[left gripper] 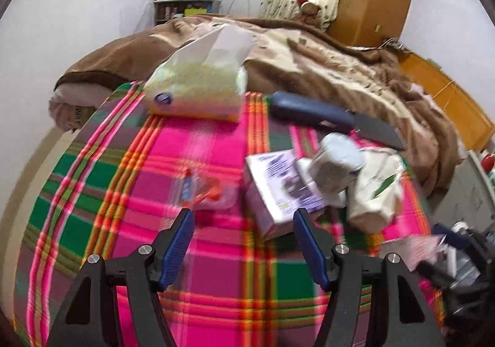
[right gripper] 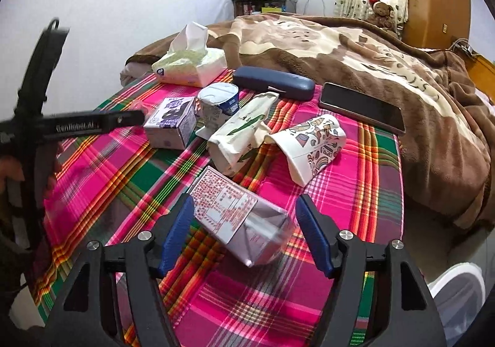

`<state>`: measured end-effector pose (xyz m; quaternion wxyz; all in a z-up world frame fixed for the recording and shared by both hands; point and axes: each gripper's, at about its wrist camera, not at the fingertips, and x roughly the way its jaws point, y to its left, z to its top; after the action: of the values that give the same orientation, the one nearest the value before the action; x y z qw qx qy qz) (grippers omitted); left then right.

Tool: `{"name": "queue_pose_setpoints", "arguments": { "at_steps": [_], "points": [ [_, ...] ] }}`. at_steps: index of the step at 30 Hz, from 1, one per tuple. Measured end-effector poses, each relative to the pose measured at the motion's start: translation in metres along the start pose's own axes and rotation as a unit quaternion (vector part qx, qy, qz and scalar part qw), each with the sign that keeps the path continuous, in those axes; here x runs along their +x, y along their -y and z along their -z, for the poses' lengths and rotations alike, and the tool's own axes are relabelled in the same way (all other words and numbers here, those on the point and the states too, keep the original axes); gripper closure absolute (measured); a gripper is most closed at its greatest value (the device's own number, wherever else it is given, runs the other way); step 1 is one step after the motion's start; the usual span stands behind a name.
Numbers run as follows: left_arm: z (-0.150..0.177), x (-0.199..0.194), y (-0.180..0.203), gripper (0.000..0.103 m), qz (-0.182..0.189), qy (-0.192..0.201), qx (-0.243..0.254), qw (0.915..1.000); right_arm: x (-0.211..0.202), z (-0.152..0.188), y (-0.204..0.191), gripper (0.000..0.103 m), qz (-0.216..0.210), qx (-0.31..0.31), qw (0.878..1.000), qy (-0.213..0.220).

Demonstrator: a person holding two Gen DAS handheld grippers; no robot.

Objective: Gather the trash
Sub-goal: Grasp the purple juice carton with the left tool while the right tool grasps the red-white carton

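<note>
In the right wrist view a silver carton with red print (right gripper: 238, 220) lies on the plaid sheet (right gripper: 102, 180) between the fingers of my right gripper (right gripper: 244, 207). That gripper is open, and a gap shows at its right pad. Beyond lie a patterned paper cup (right gripper: 312, 142), a crushed green-printed cup (right gripper: 241, 133), a yogurt cup (right gripper: 218, 102) and a purple milk carton (right gripper: 170, 127). My left gripper (left gripper: 244, 217) is open over bare sheet. A clear wrapper with red and blue print (left gripper: 205, 192) lies just past its left finger, and the purple carton (left gripper: 278, 189) just past its right.
A tissue pack (right gripper: 191, 65), a blue glasses case (right gripper: 272, 82) and a phone (right gripper: 362, 111) lie further back, by the brown blanket (right gripper: 340, 46). A white bin (right gripper: 458, 294) stands below the bed's right edge. The left tool's black body (right gripper: 77, 127) crosses the left side.
</note>
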<state>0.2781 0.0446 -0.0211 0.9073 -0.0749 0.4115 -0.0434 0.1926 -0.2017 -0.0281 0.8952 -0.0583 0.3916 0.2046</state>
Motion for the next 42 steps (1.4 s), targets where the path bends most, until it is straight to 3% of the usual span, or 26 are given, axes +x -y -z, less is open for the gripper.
{"name": "queue_pose_setpoints", "arguments": {
  "at_steps": [2,6,11,15,18,22,25,32,35,37,39,42],
  "points": [
    [-0.004,0.003,0.007,0.028,0.012,-0.001,-0.004,0.9999,0.001,0.0,0.0,0.032,0.0,-0.001,1.0,-0.001],
    [-0.01,0.014,0.021,0.028,0.018,-0.01,0.004,0.9998,0.002,-0.001,0.002,0.032,0.0,0.011,1.0,0.001],
    [-0.013,0.035,0.031,0.028,-0.007,-0.03,0.017,0.9994,0.006,0.001,0.0,0.032,-0.004,0.011,1.0,-0.002],
    [-0.016,0.043,0.031,0.028,0.002,-0.034,0.011,0.9994,0.01,0.004,0.001,0.032,0.021,0.017,1.0,-0.011],
    [-0.018,0.047,0.033,0.028,-0.012,-0.041,0.015,0.999,0.014,0.007,0.003,0.032,0.011,0.025,1.0,-0.016],
    [-0.019,0.05,0.037,0.028,-0.001,-0.038,0.015,0.9992,0.018,0.008,0.005,0.032,0.014,0.033,0.999,-0.024],
    [-0.018,0.057,0.034,0.028,-0.023,-0.04,0.015,0.9989,0.02,0.009,0.006,0.032,0.014,0.037,0.999,-0.028],
    [-0.016,0.072,0.027,0.028,-0.03,-0.049,0.003,0.9983,0.028,0.015,0.005,0.032,0.02,0.056,0.997,-0.046],
    [-0.016,0.077,0.027,0.033,-0.03,-0.054,0.004,0.9981,0.027,0.016,0.009,0.033,0.015,0.071,0.996,-0.045],
    [-0.016,0.078,0.028,0.036,-0.033,-0.05,0.005,0.9982,0.026,0.017,0.009,0.045,0.015,0.077,0.996,-0.042],
    [-0.016,0.077,0.028,0.043,-0.036,-0.048,0.007,0.9982,0.025,0.018,0.009,0.045,0.017,0.081,0.996,-0.041],
    [-0.015,0.075,0.027,0.044,-0.027,-0.049,0.005,0.9984,0.024,0.019,0.01,0.045,0.019,0.09,0.995,-0.04]
  ]
}}
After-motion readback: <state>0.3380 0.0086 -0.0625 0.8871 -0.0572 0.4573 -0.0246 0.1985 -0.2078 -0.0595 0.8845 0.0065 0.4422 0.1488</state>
